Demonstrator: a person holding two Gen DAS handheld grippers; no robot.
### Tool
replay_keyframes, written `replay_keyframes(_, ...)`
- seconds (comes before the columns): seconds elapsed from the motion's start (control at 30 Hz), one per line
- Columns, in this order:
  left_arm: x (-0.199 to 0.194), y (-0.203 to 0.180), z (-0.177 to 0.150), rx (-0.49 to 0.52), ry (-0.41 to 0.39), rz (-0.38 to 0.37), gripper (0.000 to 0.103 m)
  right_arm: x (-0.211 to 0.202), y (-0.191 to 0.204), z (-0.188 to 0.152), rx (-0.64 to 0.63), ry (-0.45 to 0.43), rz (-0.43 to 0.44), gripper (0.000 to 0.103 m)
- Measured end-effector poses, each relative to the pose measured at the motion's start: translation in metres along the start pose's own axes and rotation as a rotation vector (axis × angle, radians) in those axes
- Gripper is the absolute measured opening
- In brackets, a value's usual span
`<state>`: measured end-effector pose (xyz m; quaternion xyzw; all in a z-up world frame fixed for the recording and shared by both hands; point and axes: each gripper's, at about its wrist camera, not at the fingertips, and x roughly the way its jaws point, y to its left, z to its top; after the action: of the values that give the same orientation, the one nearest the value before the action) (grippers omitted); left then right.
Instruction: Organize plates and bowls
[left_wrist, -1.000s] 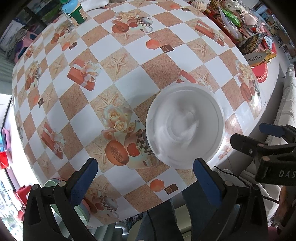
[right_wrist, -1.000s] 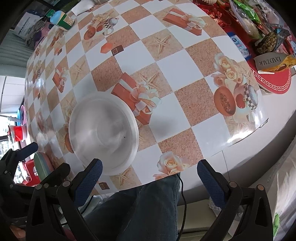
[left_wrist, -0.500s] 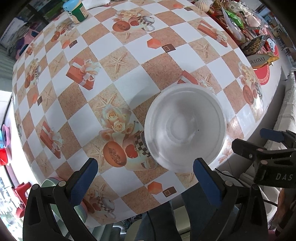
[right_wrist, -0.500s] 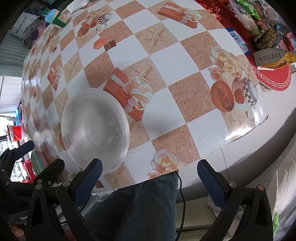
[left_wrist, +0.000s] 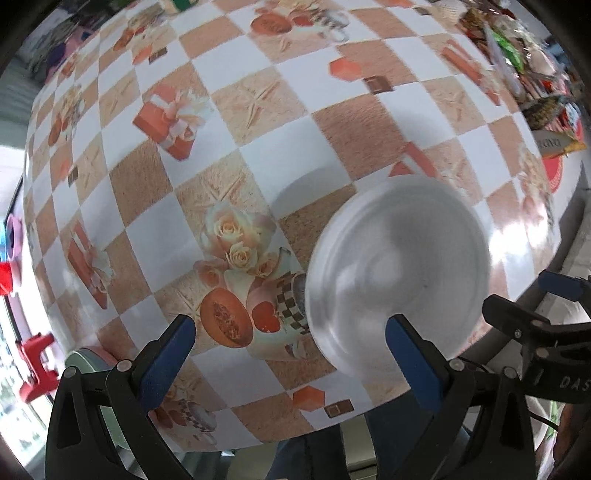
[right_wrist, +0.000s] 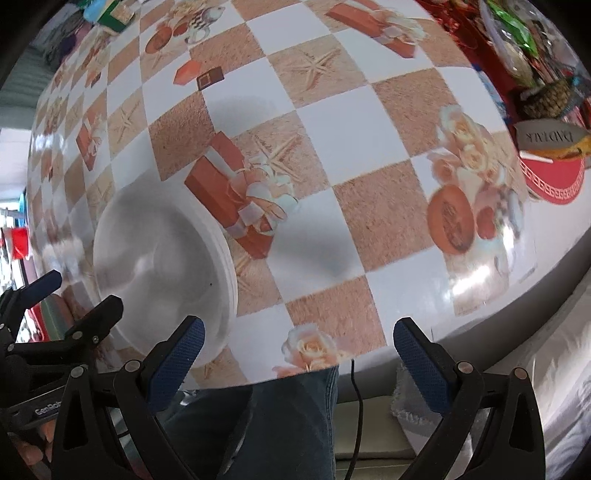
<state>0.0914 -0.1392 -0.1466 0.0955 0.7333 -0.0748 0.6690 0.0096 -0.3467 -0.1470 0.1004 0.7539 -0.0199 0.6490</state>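
A white plate (left_wrist: 399, 273) lies on the checkered tablecloth near the table's front edge; it also shows in the right wrist view (right_wrist: 159, 266) at lower left. My left gripper (left_wrist: 291, 350) is open and empty, hovering just in front of the plate, its right fingertip (left_wrist: 410, 350) over the plate's near rim. My right gripper (right_wrist: 295, 354) is open and empty over the table's front edge, to the right of the plate. Stacked pale green and pink dishes (left_wrist: 92, 360) peek out at lower left beyond the table edge.
The table (left_wrist: 258, 166) carries a patterned oilcloth. Snack packets and a red mat (right_wrist: 546, 162) crowd the far right. A green-lidded jar (right_wrist: 107, 11) stands at the far left. The person's jeans-clad legs (right_wrist: 288, 417) are below the front edge.
Both grippers have moved closer to the table; the plate looks larger and now sits under the left gripper's right finger. Both stay open.
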Motion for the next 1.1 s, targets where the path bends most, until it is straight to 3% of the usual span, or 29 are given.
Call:
replay_keyframes(0.5, 0.05, 0.011, 0.016, -0.116, 0.065, 0.031, 0.103, 0.045, 0.028, 0.04, -0.158, 0.056, -0.048, 0.103)
replay_keyframes(0.93, 0.073, 0.034, 0.027, -0.179, 0.079, -0.079, 0.101, 0.047, 0.021, 0.064, -0.171, 0.049, -0.033, 0.103)
replay_keyframes(1.0, 0.075, 0.037, 0.026, -0.189, 0.076, -0.09, 0.099, 0.049, 0.022, 0.068, -0.178, 0.08, -0.038, 0.103)
replay_keyframes(1.1, 0.077, 0.039, 0.016, -0.185, 0.069, -0.122, 0.087, 0.05, 0.026, 0.071, -0.172, 0.09, -0.039, 0.102)
